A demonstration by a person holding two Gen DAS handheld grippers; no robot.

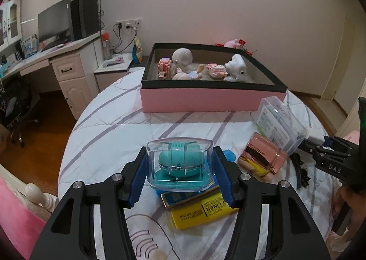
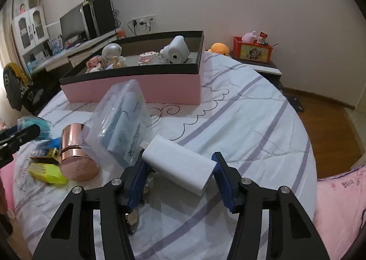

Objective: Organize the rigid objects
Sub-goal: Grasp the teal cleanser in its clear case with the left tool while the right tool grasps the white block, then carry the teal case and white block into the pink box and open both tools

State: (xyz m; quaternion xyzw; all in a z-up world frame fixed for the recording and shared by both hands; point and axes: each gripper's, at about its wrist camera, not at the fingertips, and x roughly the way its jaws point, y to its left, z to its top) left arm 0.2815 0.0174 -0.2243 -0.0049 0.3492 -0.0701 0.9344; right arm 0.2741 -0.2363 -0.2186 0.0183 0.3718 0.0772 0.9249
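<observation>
Though box-walled ahead, bare quilt [image 2: 251,111] rightward.

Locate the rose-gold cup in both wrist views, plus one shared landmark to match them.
Left wrist: rose-gold cup lies on its side right of centre, just right of the left gripper and its clear case.
Right wrist: rose-gold cup lies at left, beside the clear plastic pack.
Shared landmark: pink box with black rim, behind the cup in both.

Dark object [image 2: 135,216] under right jaws, mostly hidden, unidentifiable.
</observation>
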